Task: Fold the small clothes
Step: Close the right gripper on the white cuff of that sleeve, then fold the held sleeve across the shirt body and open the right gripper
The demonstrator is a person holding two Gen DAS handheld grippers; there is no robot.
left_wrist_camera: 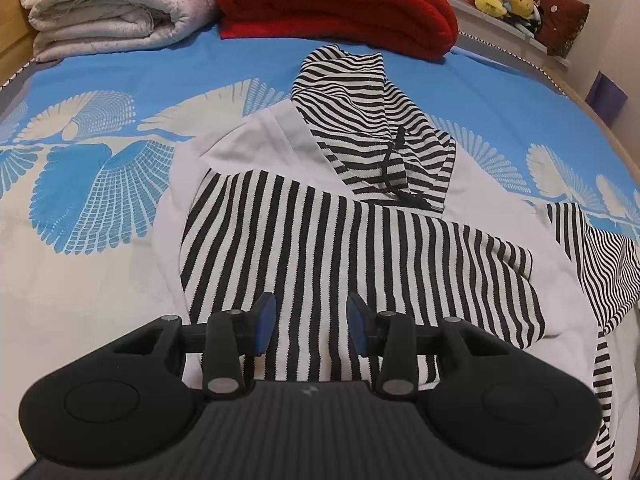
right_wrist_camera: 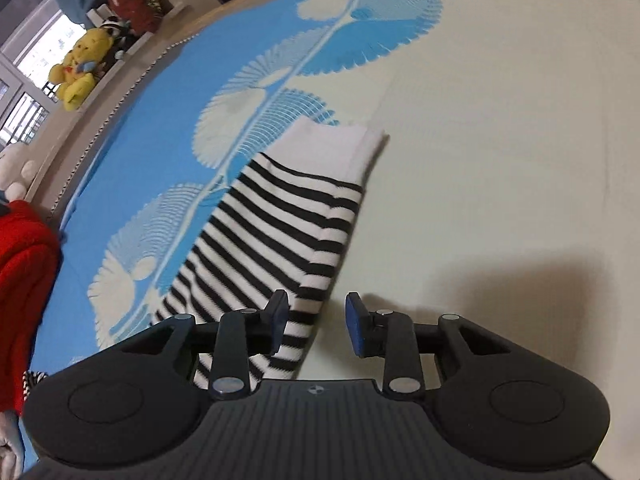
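1. The left tongs (left_wrist_camera: 311,322) hang over the striped hoodie (left_wrist_camera: 340,240), pads apart, gripping nothing; striped cloth shows below the gap.
2. The right tongs (right_wrist_camera: 316,322) stand part open and empty, above the long edge of a sleeve (right_wrist_camera: 280,232) whose white cuff points toward the bed's (right_wrist_camera: 500,160) far edge.
3. The hoodie lies mid-bed, hood toward a red blanket (left_wrist_camera: 336,4) and white quilt (left_wrist_camera: 112,4) at the far edge.
4. No containers show.

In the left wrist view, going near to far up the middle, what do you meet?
Left gripper, fingers apart → black-and-white striped hoodie body → striped hood with black drawstring → folded red knitted blanket.
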